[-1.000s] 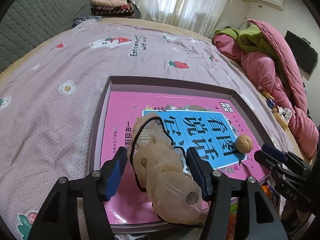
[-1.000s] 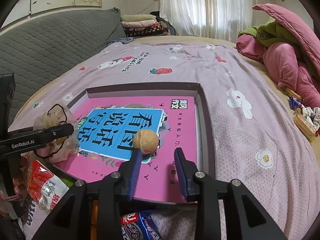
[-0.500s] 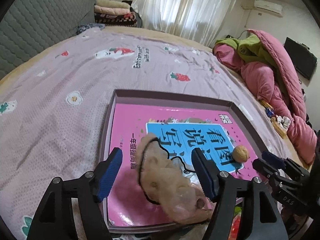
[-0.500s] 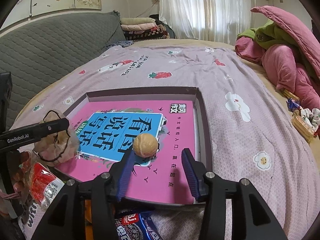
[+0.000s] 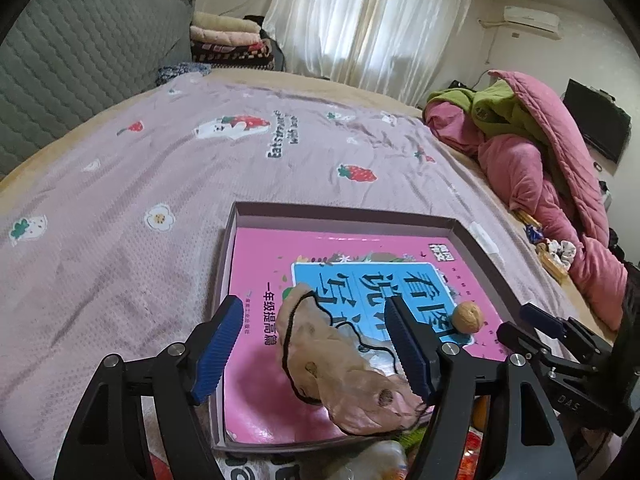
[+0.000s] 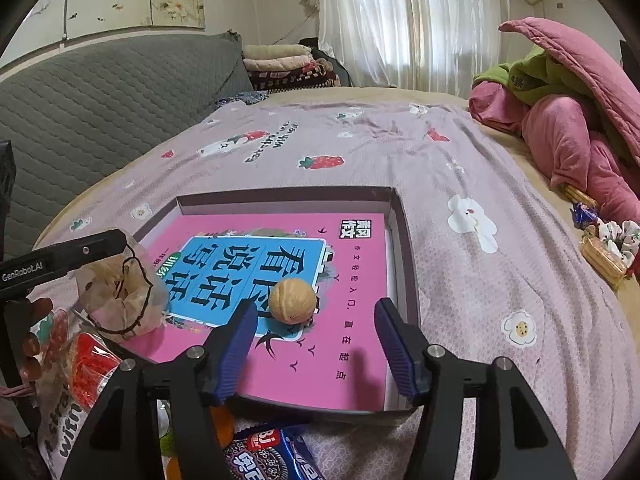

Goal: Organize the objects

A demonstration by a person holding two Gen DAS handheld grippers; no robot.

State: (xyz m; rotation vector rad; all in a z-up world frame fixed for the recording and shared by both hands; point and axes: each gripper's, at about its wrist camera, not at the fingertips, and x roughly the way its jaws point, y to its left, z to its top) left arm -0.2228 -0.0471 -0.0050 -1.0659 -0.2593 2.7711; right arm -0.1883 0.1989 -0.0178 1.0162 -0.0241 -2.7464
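Note:
A shallow purple box (image 5: pixel 476 240) lies on the bed with a pink book (image 5: pixel 280 256) flat inside it. A clear drawstring bag of snacks (image 5: pixel 344 376) lies on the book's near corner; it also shows in the right wrist view (image 6: pixel 120 300). A walnut (image 6: pixel 292 300) rests on the book's blue title panel, also seen in the left wrist view (image 5: pixel 467 317). My left gripper (image 5: pixel 316 356) is open, its fingers standing either side of the bag without touching it. My right gripper (image 6: pixel 316 352) is open and empty just in front of the walnut.
Snack packets lie at the near bed edge: a red-and-white one (image 6: pixel 76 384) and a blue biscuit packet (image 6: pixel 272 456). A pile of pink and green quilts (image 5: pixel 552 168) fills the right side. Small wrapped sweets (image 6: pixel 600 248) lie by it. A grey headboard (image 6: pixel 100 92) stands left.
My left gripper opened, let go of the snack bag and drew back; the bag now lies on the book. My right gripper opened wider and backed off a little from the walnut.

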